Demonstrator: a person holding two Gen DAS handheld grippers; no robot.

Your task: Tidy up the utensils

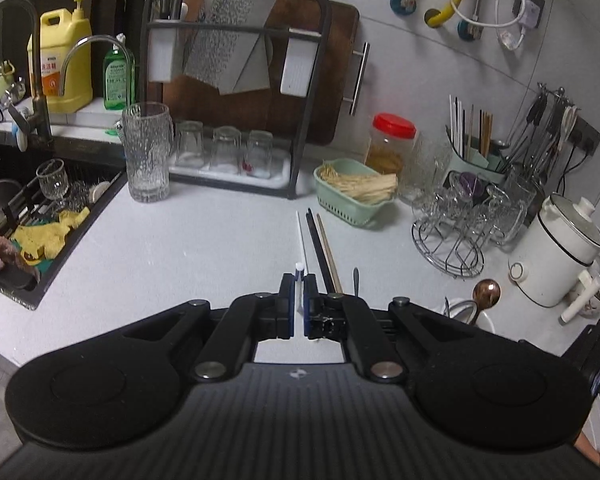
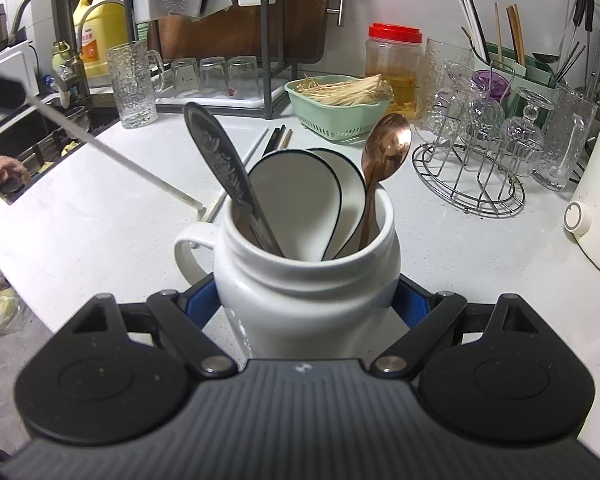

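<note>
Left wrist view: left tool [image 1: 299, 282] pinches a thin white chopstick [image 1: 299, 270] above bare speckled table [image 1: 180, 240]. Right tool [image 2: 306, 300] clamps the glossy white jar [image 2: 306, 292] near the table's edge.

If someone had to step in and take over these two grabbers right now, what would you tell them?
Left gripper: shut on a white chopstick, lifted off the counter.
Right gripper: clamped around the white jar, which stands on the counter.
Done: a grey spoon, two white spoons and a copper spoon stand in the jar.
Left: a black chopstick and a wooden one lie on the counter; a white one lies beside them.
</note>
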